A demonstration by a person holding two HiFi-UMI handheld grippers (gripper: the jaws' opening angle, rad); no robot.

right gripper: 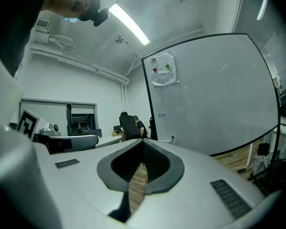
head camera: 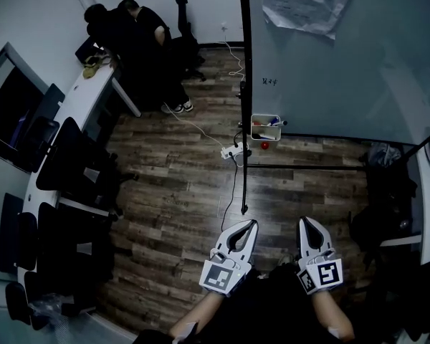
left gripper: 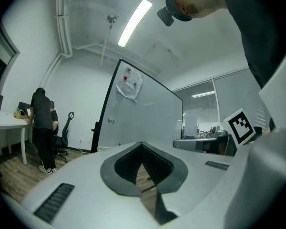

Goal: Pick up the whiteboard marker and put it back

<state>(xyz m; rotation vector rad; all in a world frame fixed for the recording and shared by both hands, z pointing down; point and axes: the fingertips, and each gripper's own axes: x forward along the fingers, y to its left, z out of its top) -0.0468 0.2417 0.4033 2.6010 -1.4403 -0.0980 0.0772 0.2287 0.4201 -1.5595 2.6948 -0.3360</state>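
Observation:
The whiteboard (head camera: pixel 344 56) stands at the upper right of the head view, on a black frame. A small white tray (head camera: pixel 264 128) hangs at its lower left corner and holds a few markers, one with a blue cap (head camera: pixel 274 122). Both grippers are low in that view, well short of the board. My left gripper (head camera: pixel 252 223) and right gripper (head camera: pixel 303 221) point toward it, side by side, both shut with nothing between the jaws. The left gripper view shows its shut tips (left gripper: pixel 142 143) before the board (left gripper: pixel 143 113). The right gripper view shows the same (right gripper: pixel 144 141).
Two people (head camera: pixel 132 31) stand at a white desk (head camera: pixel 82 95) at the upper left. Black chairs (head camera: pixel 64 163) line the left side. A power strip and cables (head camera: pixel 232 151) lie on the wooden floor by the board's post (head camera: pixel 244 84). Dark bags (head camera: pixel 387 192) sit at the right.

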